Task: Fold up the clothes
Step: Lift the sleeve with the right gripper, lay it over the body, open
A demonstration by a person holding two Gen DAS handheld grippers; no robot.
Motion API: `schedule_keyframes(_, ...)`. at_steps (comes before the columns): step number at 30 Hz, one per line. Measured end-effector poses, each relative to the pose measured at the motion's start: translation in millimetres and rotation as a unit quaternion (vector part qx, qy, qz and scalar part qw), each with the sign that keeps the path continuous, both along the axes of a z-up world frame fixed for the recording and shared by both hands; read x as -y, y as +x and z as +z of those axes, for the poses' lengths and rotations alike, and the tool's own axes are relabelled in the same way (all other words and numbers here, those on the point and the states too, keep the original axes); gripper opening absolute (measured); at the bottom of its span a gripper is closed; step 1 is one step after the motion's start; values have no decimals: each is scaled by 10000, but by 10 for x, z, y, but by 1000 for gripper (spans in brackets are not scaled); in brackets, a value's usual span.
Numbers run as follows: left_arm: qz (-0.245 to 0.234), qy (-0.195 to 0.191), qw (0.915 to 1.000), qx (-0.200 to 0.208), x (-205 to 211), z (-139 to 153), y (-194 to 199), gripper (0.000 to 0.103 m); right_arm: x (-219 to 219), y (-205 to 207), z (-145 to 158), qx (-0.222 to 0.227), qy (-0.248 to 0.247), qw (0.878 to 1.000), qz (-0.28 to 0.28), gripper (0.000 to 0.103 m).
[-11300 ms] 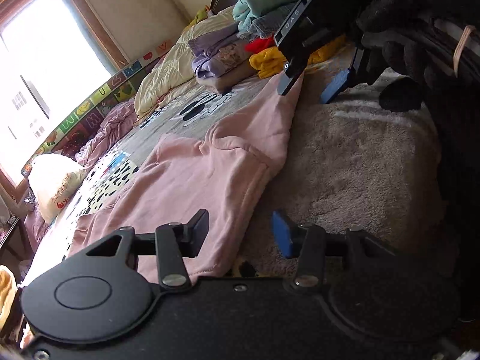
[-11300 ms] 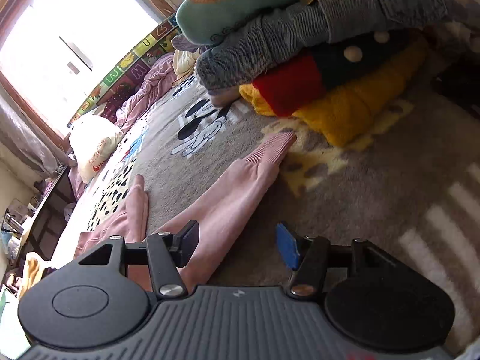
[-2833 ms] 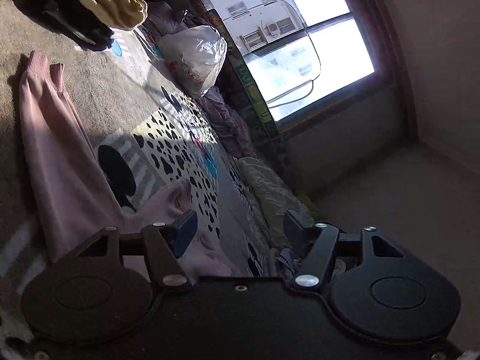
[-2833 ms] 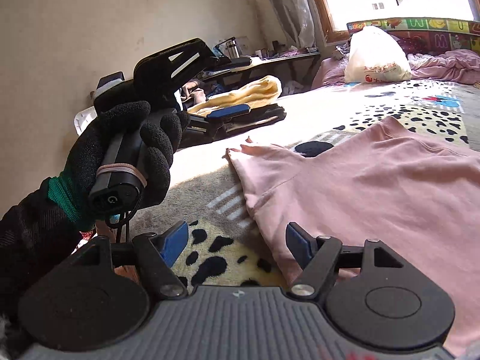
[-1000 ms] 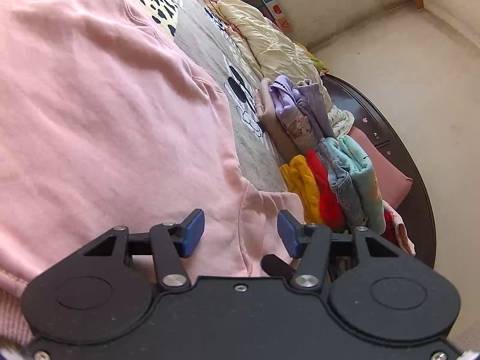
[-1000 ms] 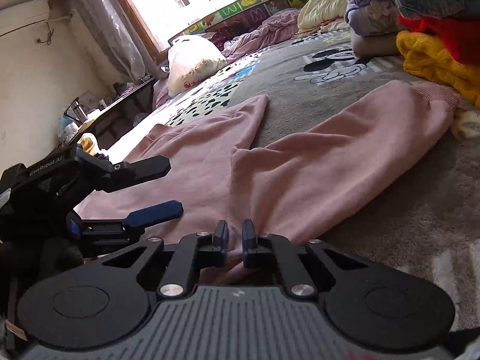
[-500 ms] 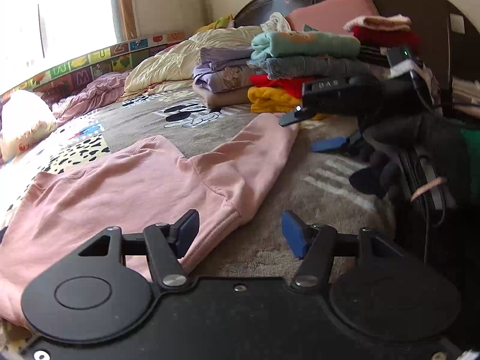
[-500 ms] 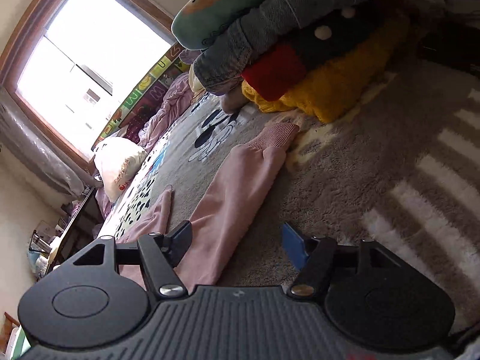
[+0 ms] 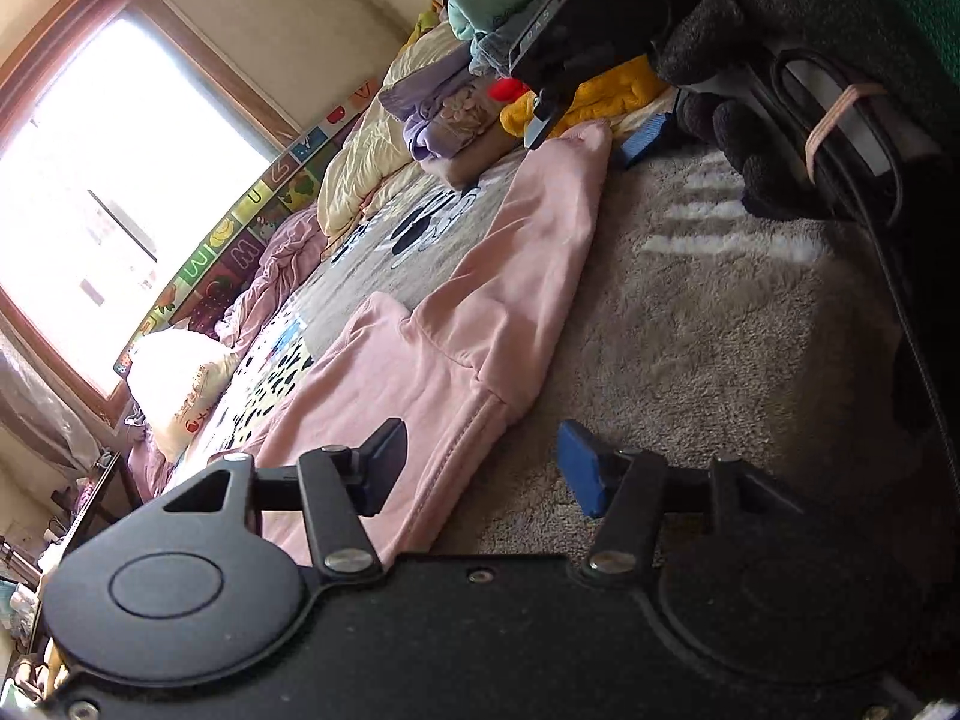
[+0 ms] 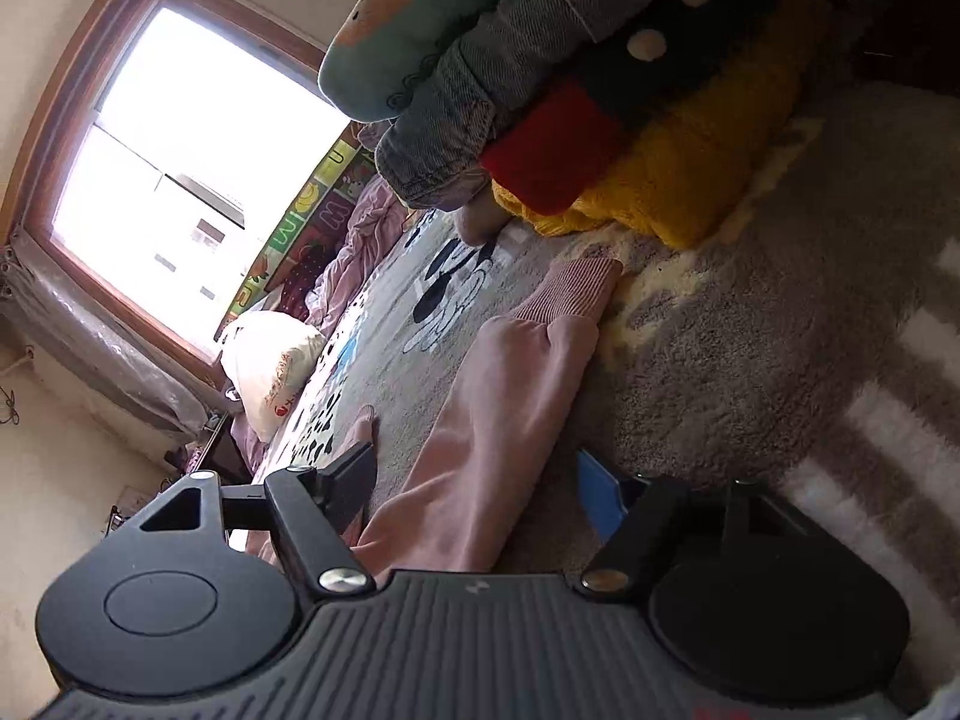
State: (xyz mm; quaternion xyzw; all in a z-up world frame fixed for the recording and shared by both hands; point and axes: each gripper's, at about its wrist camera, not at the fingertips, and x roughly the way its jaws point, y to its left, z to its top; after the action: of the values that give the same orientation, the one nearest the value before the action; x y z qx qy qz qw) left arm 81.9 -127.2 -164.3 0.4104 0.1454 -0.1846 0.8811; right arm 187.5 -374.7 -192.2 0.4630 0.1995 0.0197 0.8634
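A pink sweatshirt (image 9: 432,360) lies spread flat on the grey plush blanket (image 9: 708,324) that covers the bed. One sleeve (image 10: 510,396) stretches toward a stack of folded clothes (image 10: 600,120), its ribbed cuff (image 10: 576,288) just short of the yellow garment at the bottom. The left hand-held gripper (image 9: 480,468) hovers low over the sweatshirt's hem corner, jaws wide apart and holding nothing. The right hand-held gripper (image 10: 474,486) sits above the sleeve, jaws wide as well, the sleeve running between its fingers and gripped by neither. A white plastic bag (image 9: 180,378) rests near the bright window (image 9: 90,192).
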Motion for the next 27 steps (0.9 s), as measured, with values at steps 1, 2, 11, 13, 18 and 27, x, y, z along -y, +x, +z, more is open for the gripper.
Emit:
schedule_keyframes(1, -43, 79, 10000, 31, 12, -3, 16, 55, 27, 19, -17, 1, 54, 10000, -42, 62)
schedule_keyframes(2, -79, 149, 9998, 54, 20, -6, 37, 54, 49, 29, -27, 3, 98, 9999, -90, 57)
schedule_keyframes(11, -226, 308, 9993, -9, 1, 16, 159, 53, 236, 262, -104, -218, 191, 9989, -359, 14)
schedule_keyframes(13, -227, 225, 9995, -68, -24, 33, 186, 53, 233, 304, -54, -180, 73, 9994, -277, 11)
schedule_keyframes(18, -194, -26, 9996, -206, -81, 85, 274, 53, 111, 283, 296, 119, -291, 9993, -208, 8)
schedule_keyframes(27, 171, -262, 9993, -192, -214, 176, 370, 40, -402, 567, 1129, 676, -966, 9930, 116, 8)
